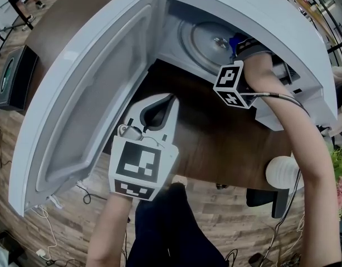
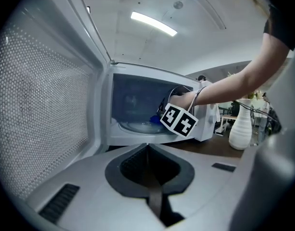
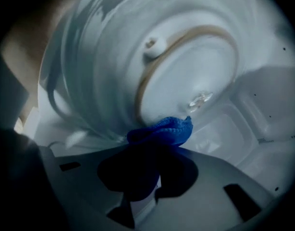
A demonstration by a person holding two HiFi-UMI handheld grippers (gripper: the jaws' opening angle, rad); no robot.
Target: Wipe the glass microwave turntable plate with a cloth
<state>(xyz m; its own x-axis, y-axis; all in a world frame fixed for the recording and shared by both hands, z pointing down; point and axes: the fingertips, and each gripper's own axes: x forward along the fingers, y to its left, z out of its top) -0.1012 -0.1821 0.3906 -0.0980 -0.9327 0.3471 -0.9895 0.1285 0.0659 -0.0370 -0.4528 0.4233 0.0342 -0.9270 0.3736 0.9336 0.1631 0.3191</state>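
Head view: the microwave (image 1: 104, 65) stood open on the desk (image 1: 215, 143), and the right claw (image 1: 237, 47) reached inside to the glass plate (image 1: 200, 38).
Left claw view: the left claw (image 2: 147, 146) was closed on nothing, outside the door.
Right claw view: it gripped the blue cloth (image 3: 162, 130), pressed at the plate's near rim.
Risk: pushing down hard at the rim would likely tip the plate or slide it off its ring.

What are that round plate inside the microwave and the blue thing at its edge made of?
The plate looks like clear glass, smooth and glossy: the tan ring beneath shows through it, and bright glints sit on its surface. The blue thing is a cloth, apparently soft knitted or microfibre fabric: it bunches into folds and has a nubby, matte texture.
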